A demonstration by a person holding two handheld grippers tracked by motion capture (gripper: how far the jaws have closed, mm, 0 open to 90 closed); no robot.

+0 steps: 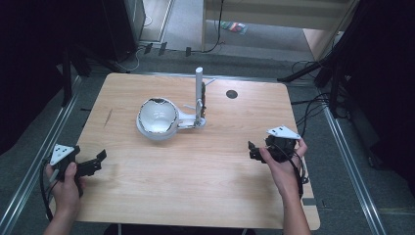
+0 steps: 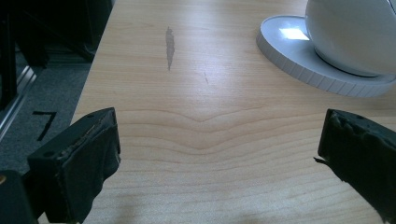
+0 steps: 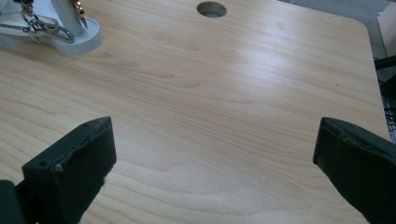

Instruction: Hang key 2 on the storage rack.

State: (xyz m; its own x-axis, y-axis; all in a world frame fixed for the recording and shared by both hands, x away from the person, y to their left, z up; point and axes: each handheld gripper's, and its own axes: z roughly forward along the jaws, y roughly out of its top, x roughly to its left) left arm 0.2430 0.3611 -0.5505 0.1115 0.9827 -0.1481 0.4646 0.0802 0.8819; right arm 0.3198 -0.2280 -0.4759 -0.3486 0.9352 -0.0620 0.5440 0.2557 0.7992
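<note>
Lamp sits far-centre on the table, between your two empty grippers.

Your left gripper (image 1: 100, 157) rests at the near-left edge, jaws spread wide with nothing between them; the lamp (image 1: 157, 119) lies at about 1 o'clock from it, its round base (image 2: 322, 70) up ahead on the right in the left gripper view. The lamp's long axis runs left to right, from dome to post (image 1: 199, 93). Your right gripper (image 1: 253, 152), jaws also wide apart and empty, has the post foot (image 3: 77, 39) at about 10 o'clock. Both look about equally far.

White bowl (image 2: 355, 35) cut off — top and right edges.
</note>
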